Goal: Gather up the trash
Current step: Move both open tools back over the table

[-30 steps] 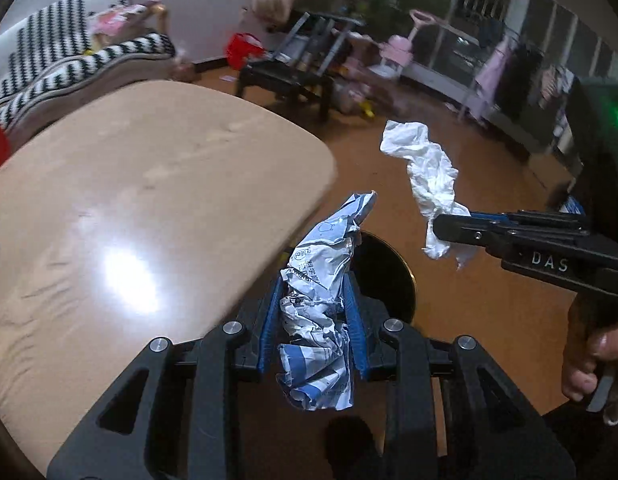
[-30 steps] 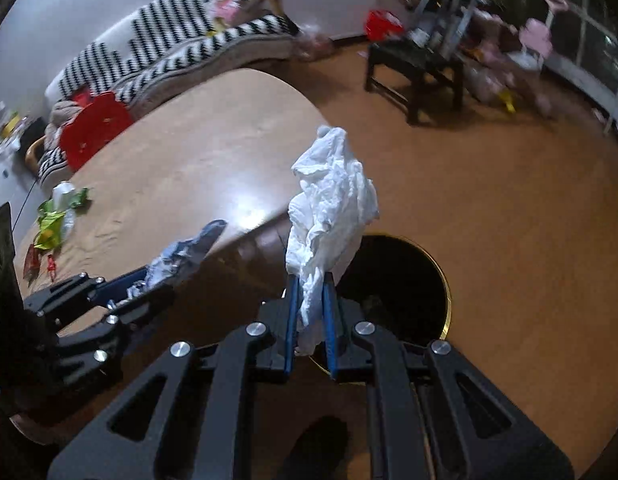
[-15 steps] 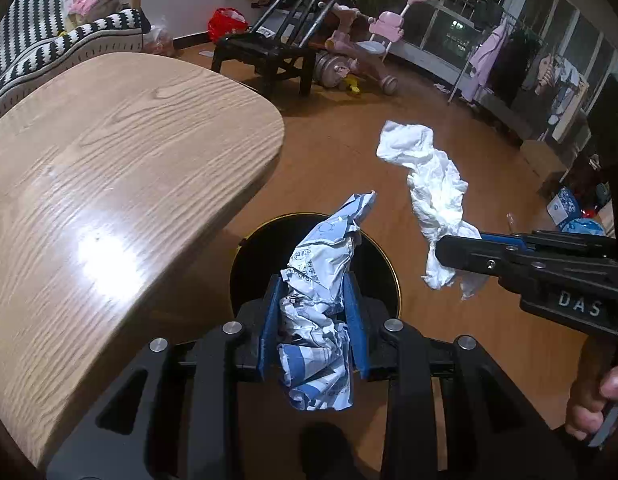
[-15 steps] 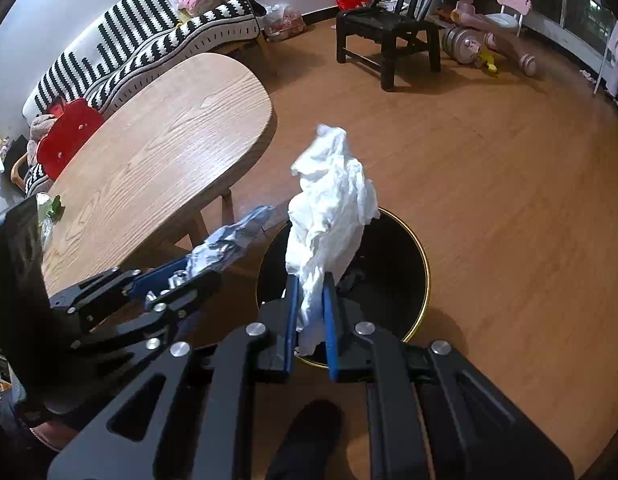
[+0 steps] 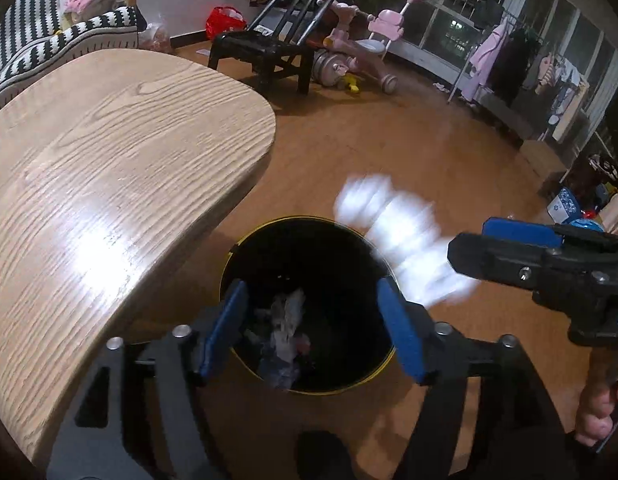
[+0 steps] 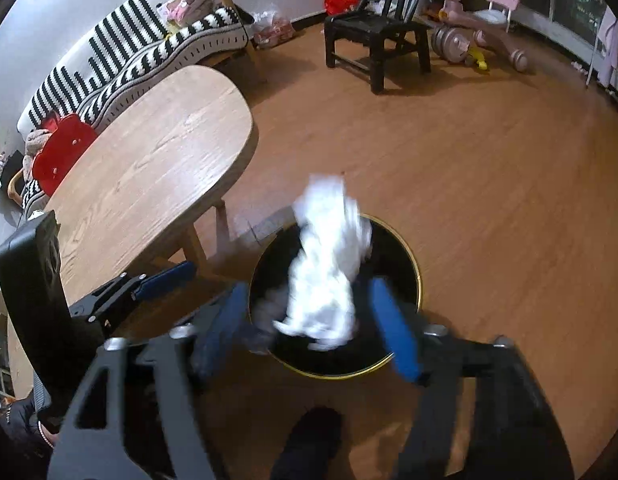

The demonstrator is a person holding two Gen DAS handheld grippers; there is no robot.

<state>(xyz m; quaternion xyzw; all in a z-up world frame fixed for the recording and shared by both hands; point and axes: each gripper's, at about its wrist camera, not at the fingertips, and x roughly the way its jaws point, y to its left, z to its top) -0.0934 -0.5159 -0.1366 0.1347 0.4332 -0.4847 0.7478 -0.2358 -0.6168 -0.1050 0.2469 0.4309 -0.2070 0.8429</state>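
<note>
Both the left gripper (image 5: 313, 328) and right gripper (image 6: 309, 324) are opening over the round black gold-rimmed bin (image 5: 351, 388), the blurred white crumpled tissue (image 6: 329, 276) dropping free between the right jaws and the printed wrapper (image 5: 283, 336) already inside, so next comes fetching more trash.

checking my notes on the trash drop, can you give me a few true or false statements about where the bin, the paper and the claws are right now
1. The black bin stands on the floor beside the wooden table. True.
2. The left claw grips a crumpled wrapper. False: its jaws are opening with nothing between them; crumpled trash lies inside the bin.
3. The white paper is loose between the right claw's opening jaws, above the bin. True.
4. The bin has a lid on it. False: its mouth is open.
5. The white paper lies on the table. False: it is blurred in the air over the bin.
</note>
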